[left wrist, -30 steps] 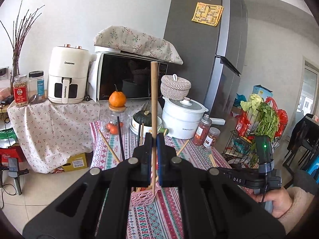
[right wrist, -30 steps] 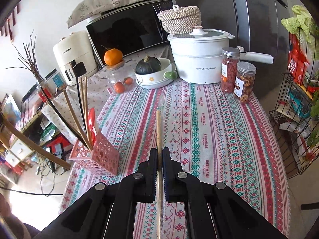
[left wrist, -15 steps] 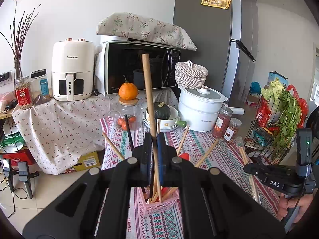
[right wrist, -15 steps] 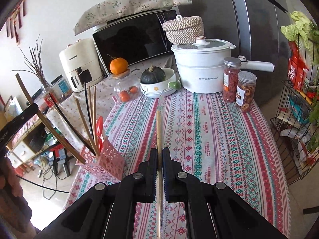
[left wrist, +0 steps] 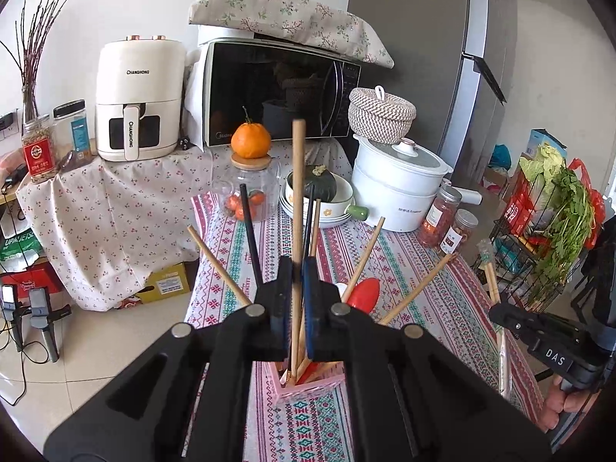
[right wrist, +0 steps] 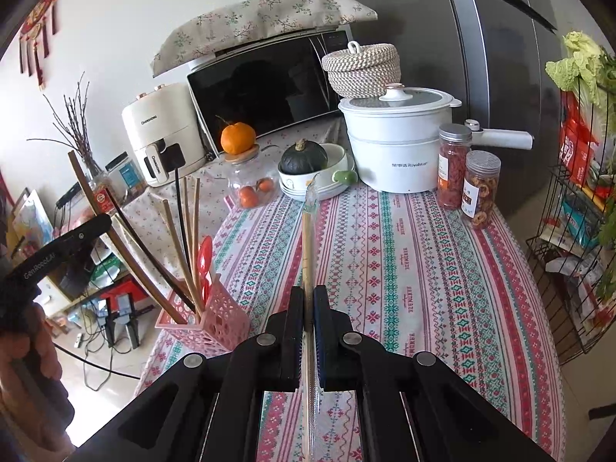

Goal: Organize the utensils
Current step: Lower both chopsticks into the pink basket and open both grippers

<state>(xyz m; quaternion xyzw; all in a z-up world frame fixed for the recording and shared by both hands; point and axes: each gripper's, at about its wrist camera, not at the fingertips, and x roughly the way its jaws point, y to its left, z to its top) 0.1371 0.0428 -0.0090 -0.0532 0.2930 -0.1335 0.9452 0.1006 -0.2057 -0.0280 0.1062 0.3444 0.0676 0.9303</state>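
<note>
lowered, wooden stick (left wrist: 297, 200) stands between left gripper (left wrist: 297, 269) fingers.

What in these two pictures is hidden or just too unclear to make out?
- Left wrist view: the pink utensil basket is mostly hidden behind the left gripper.
- Left wrist view: the wooden stick's lower tip is lost among the utensils.
- Right wrist view: the wrapped chopsticks in the right gripper run off the bottom edge.
- Both views: the spice jar labels are too small to read.
</note>
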